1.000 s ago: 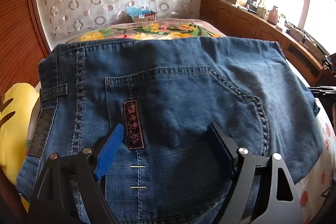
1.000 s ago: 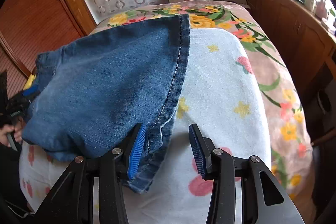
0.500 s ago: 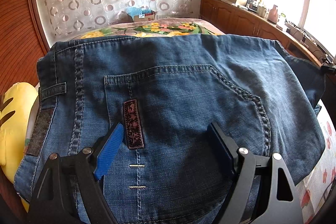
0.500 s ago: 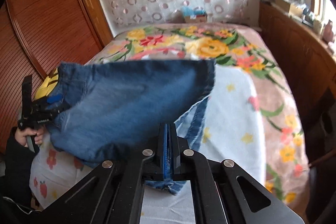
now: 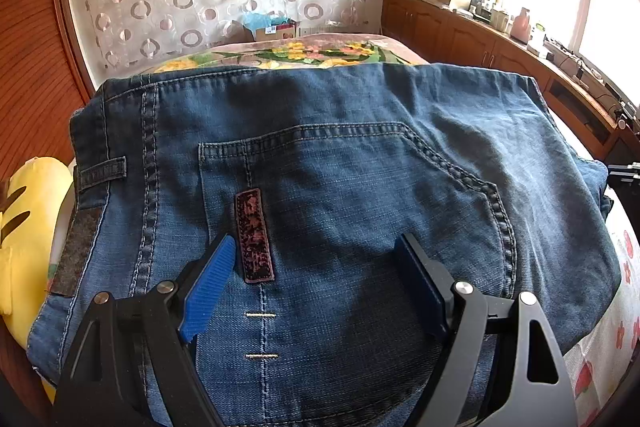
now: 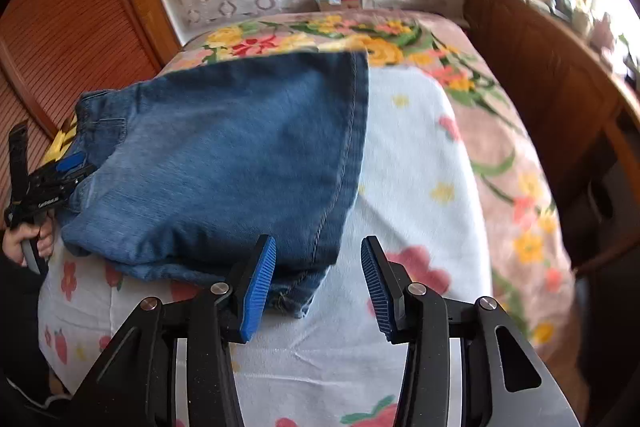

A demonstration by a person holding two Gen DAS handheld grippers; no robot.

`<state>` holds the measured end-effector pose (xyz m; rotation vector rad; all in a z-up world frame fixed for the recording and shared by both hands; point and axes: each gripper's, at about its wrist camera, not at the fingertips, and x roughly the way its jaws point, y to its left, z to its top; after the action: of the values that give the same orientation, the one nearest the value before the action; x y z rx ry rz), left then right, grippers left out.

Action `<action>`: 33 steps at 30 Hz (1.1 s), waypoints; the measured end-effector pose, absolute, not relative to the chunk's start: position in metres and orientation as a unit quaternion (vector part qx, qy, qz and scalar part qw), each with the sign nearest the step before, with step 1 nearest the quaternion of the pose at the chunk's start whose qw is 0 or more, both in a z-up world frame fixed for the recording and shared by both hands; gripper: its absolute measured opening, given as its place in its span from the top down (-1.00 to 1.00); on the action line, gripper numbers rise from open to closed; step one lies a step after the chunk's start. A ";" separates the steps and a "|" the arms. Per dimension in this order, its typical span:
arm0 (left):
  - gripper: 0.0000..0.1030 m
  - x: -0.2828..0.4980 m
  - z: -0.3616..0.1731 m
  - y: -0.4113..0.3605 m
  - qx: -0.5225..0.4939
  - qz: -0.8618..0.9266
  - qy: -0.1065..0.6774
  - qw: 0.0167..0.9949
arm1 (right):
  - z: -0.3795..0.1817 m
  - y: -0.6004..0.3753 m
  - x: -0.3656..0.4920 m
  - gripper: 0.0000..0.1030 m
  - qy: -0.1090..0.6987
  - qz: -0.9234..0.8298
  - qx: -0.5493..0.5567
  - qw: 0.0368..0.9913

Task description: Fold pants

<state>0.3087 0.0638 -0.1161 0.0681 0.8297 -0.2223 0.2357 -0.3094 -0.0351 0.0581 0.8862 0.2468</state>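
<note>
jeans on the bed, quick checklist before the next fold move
1. Right gripper open, clear of denim: ok.
2. Left gripper open over the back pocket: ok.
3. Jeans resting on the white blanket: ok.
4. Fold edges aligned: not ok, a lower layer sticks out at the near corner.
5. Left fingers touching the denim: cannot tell.
6. Waistband flat: cannot tell.

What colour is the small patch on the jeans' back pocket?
Dark maroon with black mottling; the patch shows best in the left wrist view.
</note>
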 end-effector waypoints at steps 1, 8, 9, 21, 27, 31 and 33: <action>-0.60 0.309 -0.116 0.064 0.033 -0.108 0.402 0.909 | -0.041 -0.309 0.236 0.07 0.431 0.123 0.036 0.893; -0.60 0.309 -0.117 0.064 0.035 -0.107 0.403 0.908 | -0.055 -0.300 0.250 0.05 0.439 0.125 0.033 0.889; -0.60 0.309 -0.117 0.064 0.035 -0.106 0.403 0.908 | -0.053 -0.298 0.250 0.05 0.436 0.122 0.030 0.891; -0.57 0.273 -0.078 0.113 0.026 -0.050 0.378 0.924 | -0.056 -0.299 0.247 0.53 0.411 0.117 0.032 0.903; -0.41 0.257 -0.091 0.174 0.002 0.035 0.400 0.916 | -0.048 -0.297 0.241 0.79 0.385 0.130 0.024 0.914; -0.32 0.259 -0.106 0.193 -0.014 0.060 0.417 0.907 | -0.045 -0.295 0.241 0.81 0.375 0.135 0.025 0.917; -0.25 0.260 -0.110 0.193 -0.019 0.053 0.419 0.906 | -0.044 -0.296 0.241 0.81 0.374 0.137 0.026 0.917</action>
<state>0.2596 0.1931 -0.1102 -0.0393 0.8651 0.1104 0.2415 -0.2962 -0.0444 0.0538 0.7693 0.2823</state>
